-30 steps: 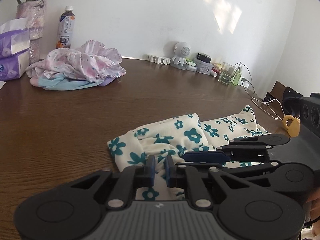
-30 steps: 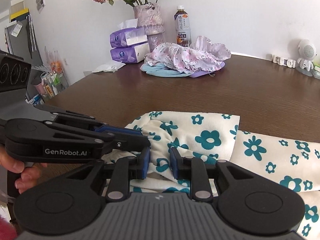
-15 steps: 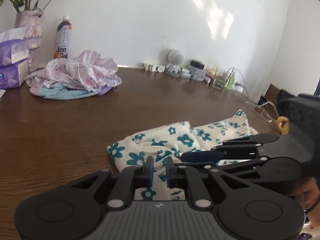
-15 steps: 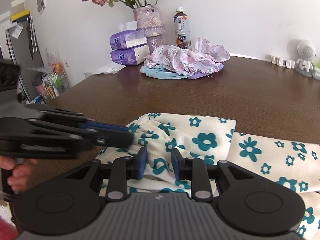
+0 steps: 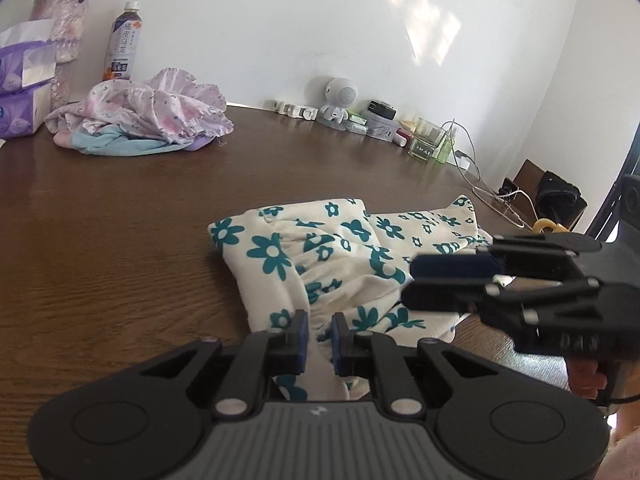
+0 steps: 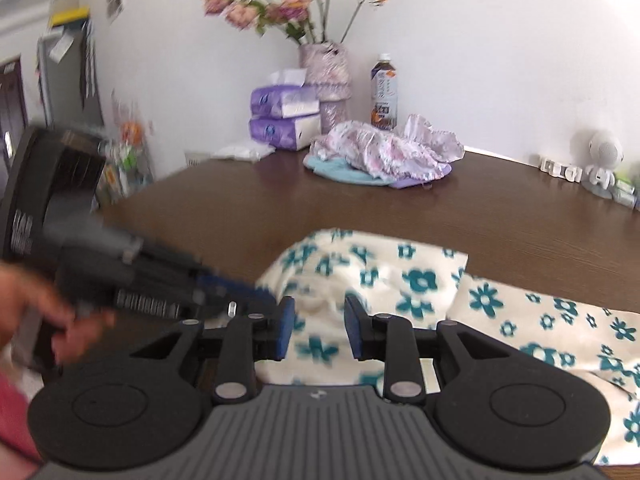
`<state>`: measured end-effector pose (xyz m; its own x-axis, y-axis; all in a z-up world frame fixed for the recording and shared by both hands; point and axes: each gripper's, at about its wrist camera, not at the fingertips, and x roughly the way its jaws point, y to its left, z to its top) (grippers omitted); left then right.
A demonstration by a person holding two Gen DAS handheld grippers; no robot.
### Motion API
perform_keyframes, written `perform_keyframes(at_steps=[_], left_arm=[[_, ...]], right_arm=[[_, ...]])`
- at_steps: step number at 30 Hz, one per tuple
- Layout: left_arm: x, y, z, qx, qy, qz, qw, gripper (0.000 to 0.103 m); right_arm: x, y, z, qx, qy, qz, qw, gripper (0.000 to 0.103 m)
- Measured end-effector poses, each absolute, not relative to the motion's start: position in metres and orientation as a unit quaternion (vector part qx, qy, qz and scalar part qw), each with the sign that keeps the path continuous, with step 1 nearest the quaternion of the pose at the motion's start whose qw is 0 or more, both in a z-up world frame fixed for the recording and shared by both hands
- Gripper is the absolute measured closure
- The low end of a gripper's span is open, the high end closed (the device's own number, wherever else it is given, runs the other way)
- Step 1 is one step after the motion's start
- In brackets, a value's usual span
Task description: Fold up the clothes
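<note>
The floral garment (image 5: 340, 264) lies on the table's (image 5: 120, 240) near edge, long axis left-right; left gripper (image 5: 319, 336) seemingly pinches its waistband, right gripper (image 6: 319, 330) spread apart above it.

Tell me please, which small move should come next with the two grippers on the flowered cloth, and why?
Probably draw the right gripper back and clear. Its jaws stand apart with no cloth pinched, while the left gripper appears to hold a gathered edge of the flowered garment. The garment lies bunched and only partly folded on the table, so a fresh grasp would be needed.
</note>
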<state>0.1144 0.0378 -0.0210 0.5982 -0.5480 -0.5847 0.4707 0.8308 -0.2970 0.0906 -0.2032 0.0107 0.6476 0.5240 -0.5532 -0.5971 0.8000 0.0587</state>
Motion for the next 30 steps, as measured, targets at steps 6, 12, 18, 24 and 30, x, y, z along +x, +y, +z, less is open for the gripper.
perform_keyframes(at_steps=[6,12,18,24,30], left_arm=[[0.115,0.036,-0.021,-0.056,0.345,-0.282,0.894,0.093],[0.114,0.037,-0.02,-0.058,0.345,-0.28,0.894,0.092],[0.113,0.037,-0.02,-0.057,0.344,-0.28,0.894,0.092],[0.113,0.039,-0.02,-0.062,0.345,-0.282,0.893,0.092],[0.112,0.041,-0.02,-0.066,0.344,-0.288,0.891,0.092]], right_arm=[[0.078,-0.194,0.0,-0.127,0.288,0.334,0.889,0.063],[0.065,-0.175,-0.01,-0.256,0.254,0.323,0.875,0.056],[0.071,-0.177,-0.005,-0.261,0.256,0.328,0.871,0.094],[0.072,-0.174,-0.009,-0.293,0.241,0.321,0.868,0.095],[0.071,-0.176,-0.019,-0.306,0.237,0.325,0.863,0.095]])
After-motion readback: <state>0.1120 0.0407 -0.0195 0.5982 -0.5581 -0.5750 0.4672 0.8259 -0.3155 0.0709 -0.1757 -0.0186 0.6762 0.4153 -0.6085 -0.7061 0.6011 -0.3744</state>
